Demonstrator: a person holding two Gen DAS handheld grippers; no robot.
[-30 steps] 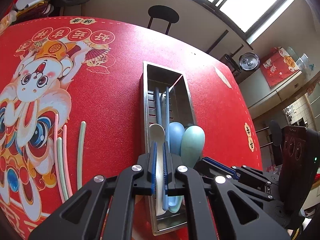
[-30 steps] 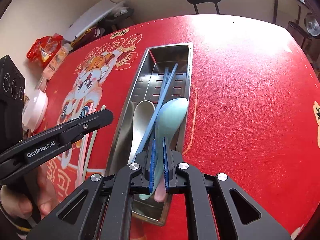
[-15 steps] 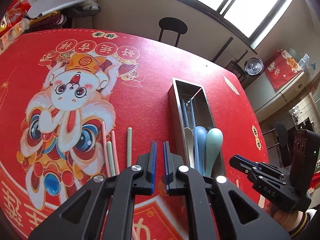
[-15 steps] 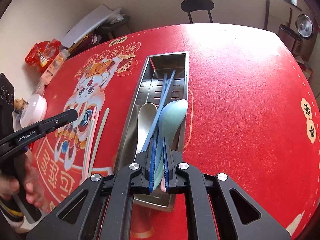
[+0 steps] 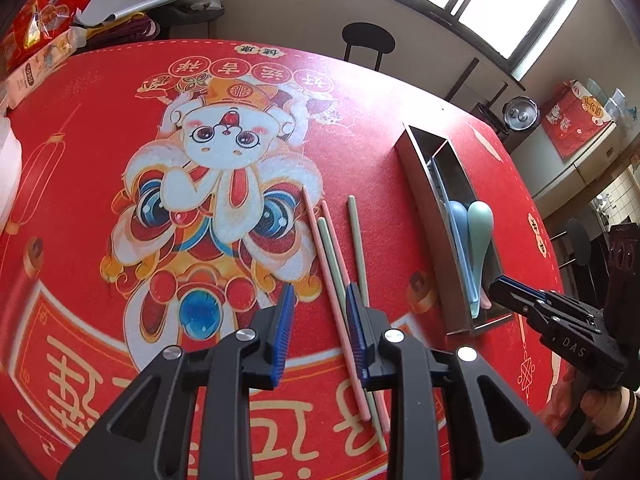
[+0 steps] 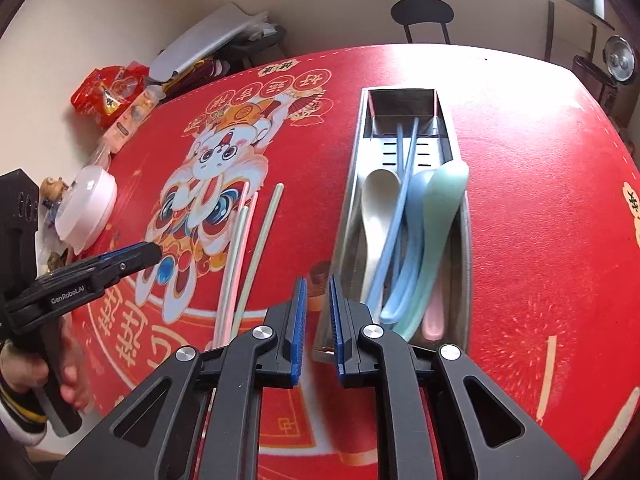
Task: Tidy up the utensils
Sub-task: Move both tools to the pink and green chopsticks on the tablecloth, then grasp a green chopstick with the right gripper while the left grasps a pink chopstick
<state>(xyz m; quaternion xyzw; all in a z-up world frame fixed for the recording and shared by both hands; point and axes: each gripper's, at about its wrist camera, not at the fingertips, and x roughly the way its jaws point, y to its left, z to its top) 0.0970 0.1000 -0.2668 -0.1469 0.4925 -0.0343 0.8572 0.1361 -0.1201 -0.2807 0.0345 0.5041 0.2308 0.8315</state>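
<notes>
Chopsticks point(image 5: 340, 276) lie loose on the mat, long axes running away from the left gripper point(image 5: 320, 334), nearer than the right, whose empty jaws have just been opening beside them.

I saw the red printed tablecloth point(image 6: 520, 200) carrying a steel utensil tray point(image 6: 352, 184) at one o'clock, four loose chopsticks point(image 6: 256, 248) at ten, a white lidded bowl point(image 6: 86, 208) at nine.
</notes>
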